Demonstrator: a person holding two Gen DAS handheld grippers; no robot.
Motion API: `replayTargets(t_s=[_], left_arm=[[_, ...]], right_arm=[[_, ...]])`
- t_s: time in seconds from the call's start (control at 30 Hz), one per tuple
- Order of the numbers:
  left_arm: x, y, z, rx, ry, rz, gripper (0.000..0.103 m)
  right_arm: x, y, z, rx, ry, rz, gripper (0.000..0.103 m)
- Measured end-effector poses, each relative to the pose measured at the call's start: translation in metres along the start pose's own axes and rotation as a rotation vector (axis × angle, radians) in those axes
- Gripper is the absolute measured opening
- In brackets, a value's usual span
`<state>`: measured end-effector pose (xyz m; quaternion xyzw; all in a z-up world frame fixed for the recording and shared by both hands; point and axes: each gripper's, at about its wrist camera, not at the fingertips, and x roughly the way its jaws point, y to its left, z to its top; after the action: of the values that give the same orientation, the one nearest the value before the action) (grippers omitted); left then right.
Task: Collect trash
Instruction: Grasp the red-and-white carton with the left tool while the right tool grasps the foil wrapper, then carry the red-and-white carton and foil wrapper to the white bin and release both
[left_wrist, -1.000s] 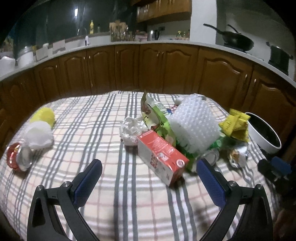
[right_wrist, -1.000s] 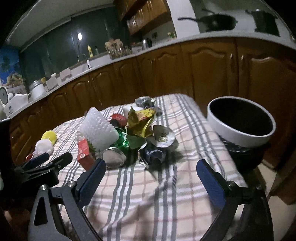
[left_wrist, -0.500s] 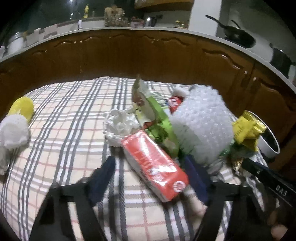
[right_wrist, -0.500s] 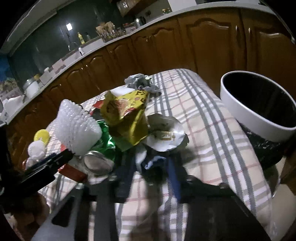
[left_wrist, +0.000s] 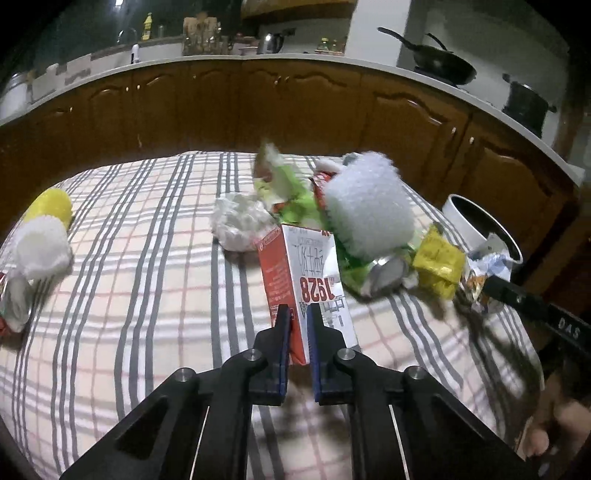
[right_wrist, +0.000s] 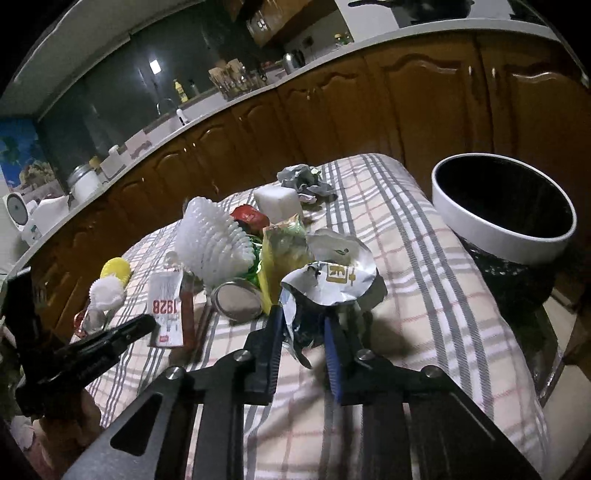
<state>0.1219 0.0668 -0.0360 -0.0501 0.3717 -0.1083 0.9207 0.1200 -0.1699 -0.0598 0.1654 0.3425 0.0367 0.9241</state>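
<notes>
My left gripper (left_wrist: 298, 317) is shut on a red and white carton (left_wrist: 304, 280) and holds it upright over the checked tablecloth; the carton also shows in the right wrist view (right_wrist: 168, 310). My right gripper (right_wrist: 303, 321) is shut on a crumpled silver foil cup (right_wrist: 332, 280), lifted a little off the cloth. A trash pile lies beside both: white foam netting (left_wrist: 369, 206), green wrapper (left_wrist: 291, 192), yellow wrapper (left_wrist: 437, 267), a metal can (right_wrist: 236, 299). A white-rimmed bin (right_wrist: 502, 206) stands off the table's right edge.
A crumpled white paper ball (left_wrist: 240, 221), a yellow foam net (left_wrist: 50, 205) and a white foam net (left_wrist: 42, 247) lie on the cloth to the left. A grey crumpled paper (right_wrist: 306, 181) and white block (right_wrist: 277, 201) lie at the far end. Brown kitchen cabinets (left_wrist: 295, 107) run behind.
Both grippers moved forward and closed. The left one took hold of the red carton and stood it upright. The right one took hold of the foil cup and raised it.
</notes>
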Motion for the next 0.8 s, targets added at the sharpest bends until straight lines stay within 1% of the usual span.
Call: replayTargets(t_s=[0.1,0.13,0.23,0.37,0.43,0.53,0.67,0.73,0.8], left_arm=[[-0.008,-0.003,-0.002,0.009,-0.007,-0.019,0.006],[-0.010,-0.010,-0.001,0.011,-0.012,-0.025,0.006],[-0.022,-0.015,-0.002,0.025,-0.037,-0.047,0.004],[-0.038,-0.033,0.000,0.080,-0.076,-0.075,0.004],[-0.040,-0.036,-0.001,0.102,-0.079,-0.075,0.004],[-0.033,-0.032,-0.006,0.102,-0.053,-0.070,0.004],[-0.019,-0.023,-0.015,0.089,0.006,-0.049,0.005],[-0.013,-0.016,-0.019,0.078,0.031,-0.042,0.017],[-0.008,-0.010,-0.021,0.061,0.042,-0.021,0.067]], right_arm=[[-0.006,-0.002,-0.001,0.011,-0.010,0.004,0.021],[-0.008,-0.003,-0.001,0.011,-0.015,0.002,0.021],[-0.017,-0.004,-0.002,0.014,-0.031,0.004,0.021],[-0.025,-0.007,-0.001,0.017,-0.049,-0.002,0.021],[-0.029,-0.009,-0.001,0.025,-0.058,-0.005,0.021],[-0.030,-0.014,-0.002,0.031,-0.062,-0.011,0.021],[-0.029,-0.016,-0.008,0.035,-0.051,-0.008,0.021],[-0.027,-0.015,-0.010,0.035,-0.045,-0.005,0.021],[-0.026,-0.015,-0.011,0.037,-0.039,-0.001,0.021]])
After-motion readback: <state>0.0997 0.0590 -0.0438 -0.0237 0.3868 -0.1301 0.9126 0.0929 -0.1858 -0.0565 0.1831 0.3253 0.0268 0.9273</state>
